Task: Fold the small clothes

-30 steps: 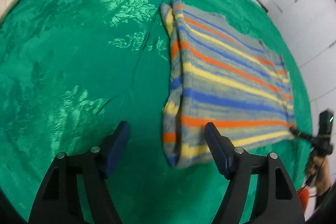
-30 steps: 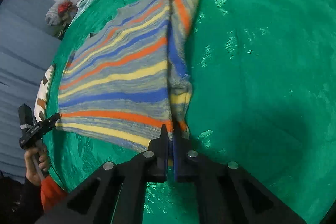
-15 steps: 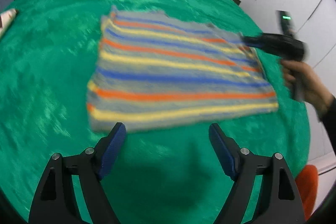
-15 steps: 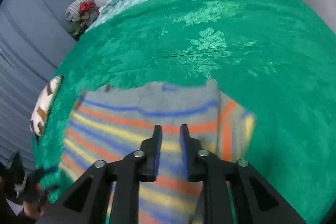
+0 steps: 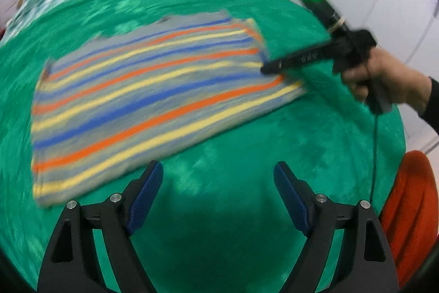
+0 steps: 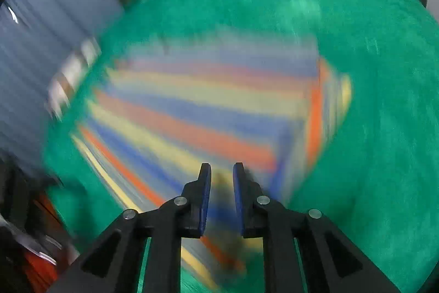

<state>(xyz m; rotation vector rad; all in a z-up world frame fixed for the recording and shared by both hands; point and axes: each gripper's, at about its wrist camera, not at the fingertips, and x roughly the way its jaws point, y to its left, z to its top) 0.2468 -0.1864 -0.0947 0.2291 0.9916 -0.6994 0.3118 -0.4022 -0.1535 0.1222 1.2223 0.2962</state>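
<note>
Left fingers (image 5: 153, 183) wide, right fingers (image 6: 205, 183) closing, empty

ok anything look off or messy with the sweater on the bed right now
Nothing is spilled or damaged. The striped sweater lies flat on the green blanket, set at a slant to the left wrist view. Its folded-in edge is slightly uneven, with stripes running crosswise. Motion blur hides finer detail.
</note>
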